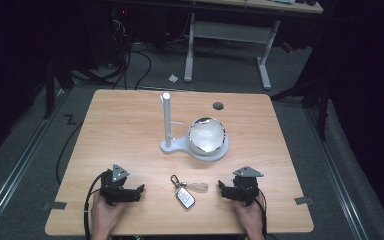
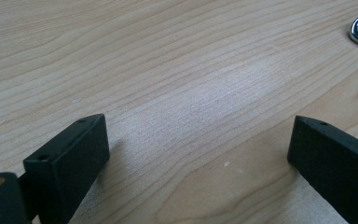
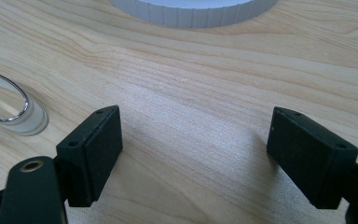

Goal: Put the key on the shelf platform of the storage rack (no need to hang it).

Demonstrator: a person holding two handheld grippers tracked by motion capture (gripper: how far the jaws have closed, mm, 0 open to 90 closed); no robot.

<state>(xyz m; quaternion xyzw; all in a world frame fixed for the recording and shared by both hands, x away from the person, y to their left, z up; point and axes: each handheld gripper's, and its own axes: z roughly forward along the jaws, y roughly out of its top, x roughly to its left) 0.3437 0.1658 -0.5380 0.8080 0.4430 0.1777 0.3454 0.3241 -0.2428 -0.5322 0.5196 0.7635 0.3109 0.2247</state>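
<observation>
Left gripper (image 1: 141, 190) and right gripper (image 1: 222, 188) rest on the table (image 1: 130, 125), jaws apart, empty. Car key fob (image 1: 185, 198) with its ring (image 1: 196, 187) lies between them — light, rigid, slick; probably best pinched across the fob's flat sides. Reflective bowl (image 1: 206, 135) on the white stand (image 1: 167, 122) — contents unclear.

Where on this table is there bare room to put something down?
The whole left half of the table is bare, from the white stand out to the left edge. The far right corner past the bowl is free too. It is crowded at the near middle, where the car key lies between the left gripper and right gripper.
</observation>
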